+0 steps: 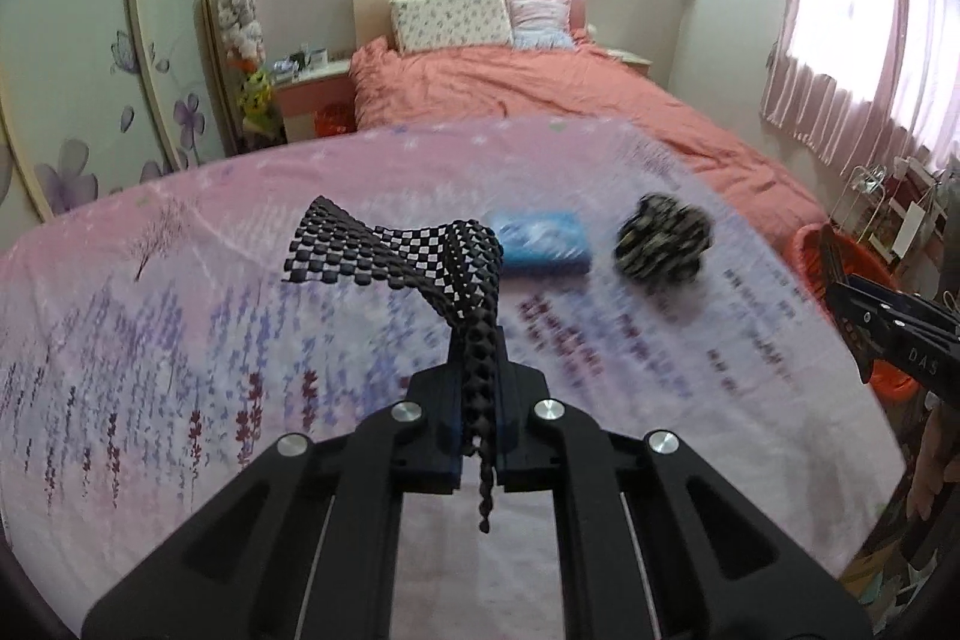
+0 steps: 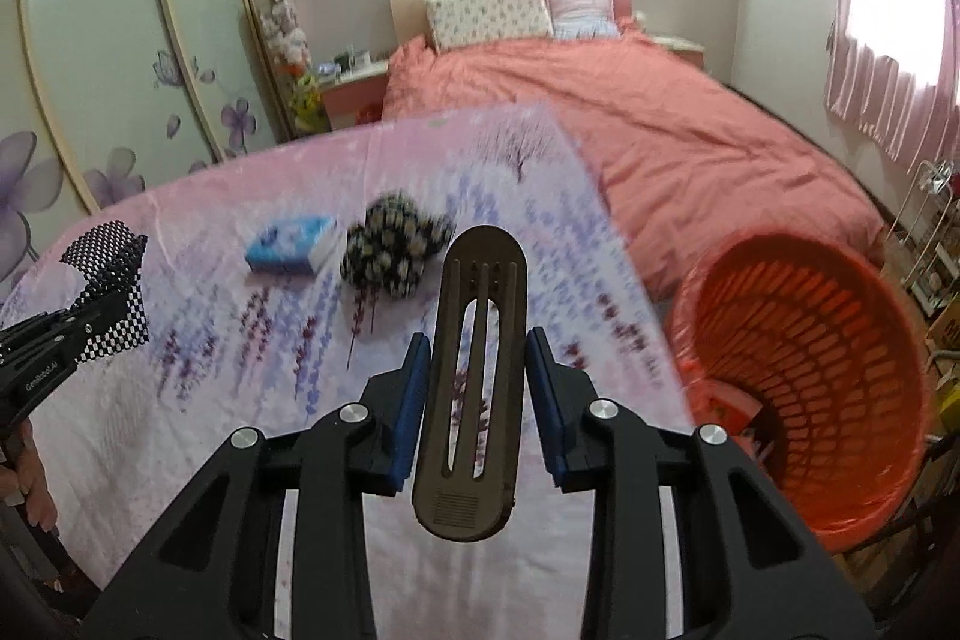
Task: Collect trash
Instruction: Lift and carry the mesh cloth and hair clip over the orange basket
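My left gripper (image 1: pixel 480 370) is shut on a piece of black mesh matting (image 1: pixel 390 250), which hangs above the pink lavender-print tablecloth (image 1: pixel 180 340). The right wrist view shows this gripper (image 2: pixel 90 322) at the left edge with the mesh (image 2: pixel 114 244) in it. My right gripper (image 2: pixel 478 340) is shut on a brown oval slotted plastic piece (image 2: pixel 474 508), held flat between the blue pads above the cloth. The left wrist view shows the right gripper (image 1: pixel 858 322) at the right edge. A blue tissue pack (image 2: pixel 291 244) and a crumpled black floral cloth (image 2: pixel 390 244) lie on the table.
An orange-red slatted basket (image 2: pixel 780 244) with a liner stands on the floor off the table's right side, also visible as the basket (image 1: pixel 810 244) behind the right gripper. A bed with a salmon cover (image 2: pixel 660 112) lies beyond the table. Wardrobe doors (image 2: pixel 120 70) are on the left.
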